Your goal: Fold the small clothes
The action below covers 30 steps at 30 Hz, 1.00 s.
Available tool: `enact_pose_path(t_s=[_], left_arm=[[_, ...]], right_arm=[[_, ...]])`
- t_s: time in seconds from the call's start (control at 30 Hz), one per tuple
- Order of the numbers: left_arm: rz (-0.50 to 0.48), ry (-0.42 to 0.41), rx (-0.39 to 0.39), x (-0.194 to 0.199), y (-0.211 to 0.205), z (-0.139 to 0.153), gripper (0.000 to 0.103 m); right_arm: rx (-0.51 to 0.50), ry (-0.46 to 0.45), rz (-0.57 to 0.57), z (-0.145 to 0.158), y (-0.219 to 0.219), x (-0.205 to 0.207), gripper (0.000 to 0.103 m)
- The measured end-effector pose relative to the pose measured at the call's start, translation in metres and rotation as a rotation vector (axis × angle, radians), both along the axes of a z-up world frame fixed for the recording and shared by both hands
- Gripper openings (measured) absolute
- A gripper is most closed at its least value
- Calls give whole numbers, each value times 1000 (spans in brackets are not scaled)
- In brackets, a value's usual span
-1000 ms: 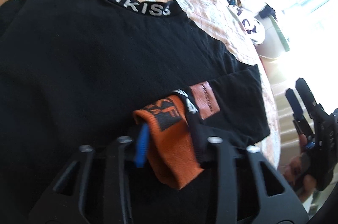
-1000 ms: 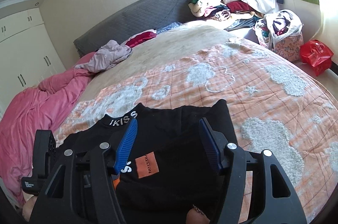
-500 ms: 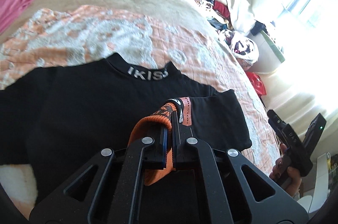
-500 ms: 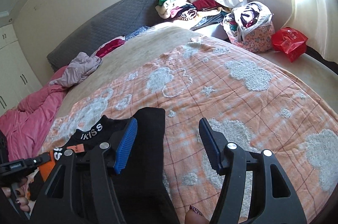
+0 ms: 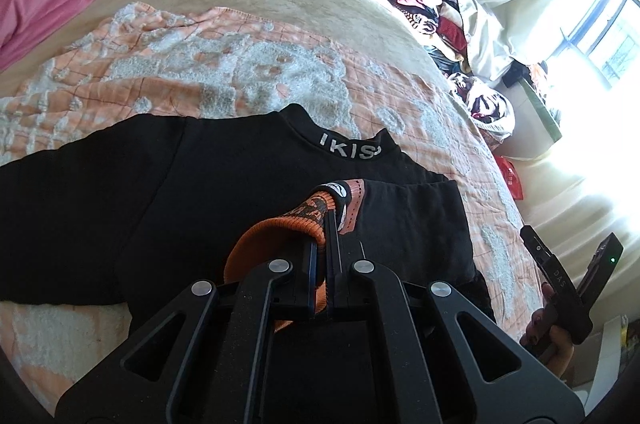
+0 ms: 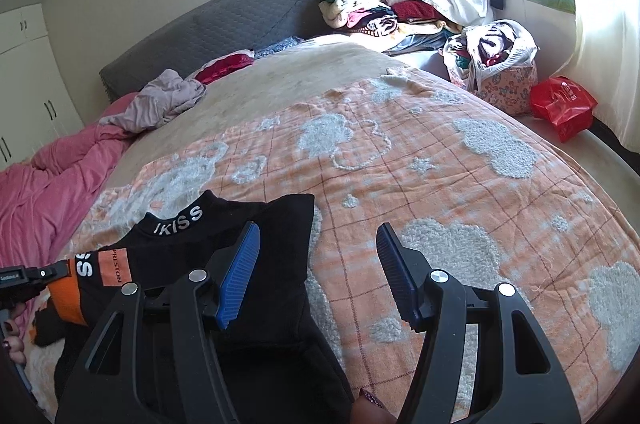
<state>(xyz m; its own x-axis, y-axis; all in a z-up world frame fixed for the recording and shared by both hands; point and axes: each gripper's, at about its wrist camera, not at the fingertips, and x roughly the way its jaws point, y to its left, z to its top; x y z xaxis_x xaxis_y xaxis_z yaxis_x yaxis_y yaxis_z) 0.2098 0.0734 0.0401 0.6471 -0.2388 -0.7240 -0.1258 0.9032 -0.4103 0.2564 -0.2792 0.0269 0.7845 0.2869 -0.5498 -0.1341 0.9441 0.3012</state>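
A small black top (image 5: 120, 196) with white lettering on its collar lies spread on the orange patterned blanket (image 5: 224, 64). My left gripper (image 5: 325, 224) is shut on the top's orange-banded sleeve cuff (image 5: 280, 228) and holds it lifted over the black body. In the right wrist view the same black top (image 6: 256, 224) lies at lower left, its orange cuff (image 6: 72, 292) pinched by the left gripper (image 6: 48, 270). My right gripper (image 6: 316, 256) stands open above the top's right edge, nothing between its blue pads (image 6: 238, 276).
A pink quilt (image 6: 44, 188) and a crumpled beige garment (image 6: 164, 100) lie toward the grey headboard (image 6: 224, 24). A heap of clothes (image 6: 372, 8), a full floral bag (image 6: 496, 64) and a red bag (image 6: 564, 106) sit by the window on the right.
The left gripper closed on the orange cuff and lifted it up and back, bringing more of the bed into view. The right gripper swung right, off the top's middle to its edge.
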Motion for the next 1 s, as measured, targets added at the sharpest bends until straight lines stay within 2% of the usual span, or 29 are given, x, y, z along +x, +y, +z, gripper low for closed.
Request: enact_pose_path(t_s=[0.27,0.43,0.57,0.77,0.87,0.93,1.0], left_arm=[[19,11,15,-3,12,-8,0],[51,-24,86,-11,15,2,1],[13,-18,124,-7,0,1,1],[-78,90,188,8,-27,-35,12],[-96,147,214,7,-29,-57,16],[-100,161,194,5,-26,-66,17],[-98,153,159,2,-19,-70,17]], right_arm=[[-91,-4,128,-6,41,-5,59],[-140,16,179,-15,59,-5,59],[-170,29,220,-21,70,-5,59],[-207,77,266,-31,80,-3,59],[-239,178,248,-44,80,5,59],[-243,241,238,-56,75,11,59],[-256,249,240,-59,74,11,59]])
